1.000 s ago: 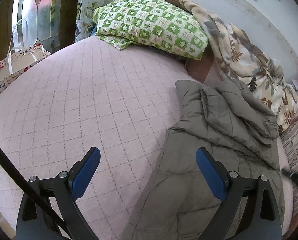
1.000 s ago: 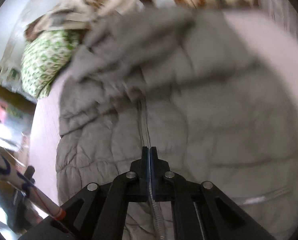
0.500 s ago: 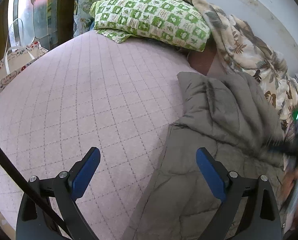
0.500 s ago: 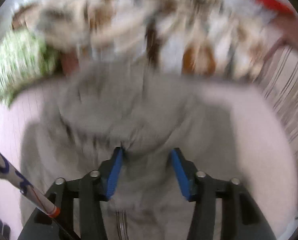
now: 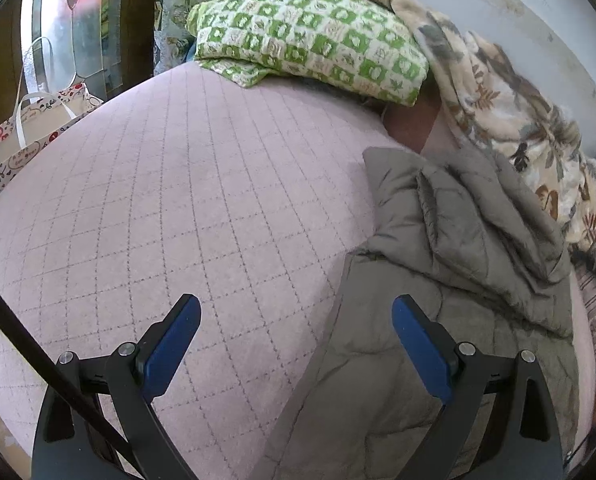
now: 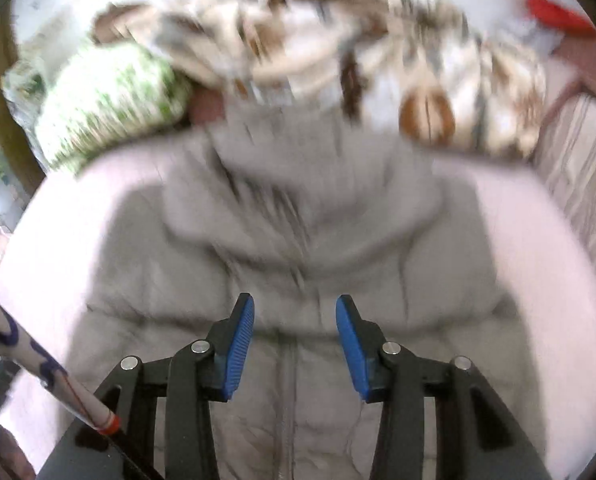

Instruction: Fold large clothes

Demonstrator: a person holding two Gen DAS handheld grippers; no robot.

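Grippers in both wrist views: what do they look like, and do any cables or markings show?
Both the left gripper and the right gripper have black linkage arms with silver pivot bolts and blue ribbed pads. A black cable crosses the left view; a white rod with blue marks and a red band crosses the right.

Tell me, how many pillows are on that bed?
1 that I can see: the green-and-white checked pillow at the far end of the pink bed, beside the leaf-print blanket. That blanket could hide others.
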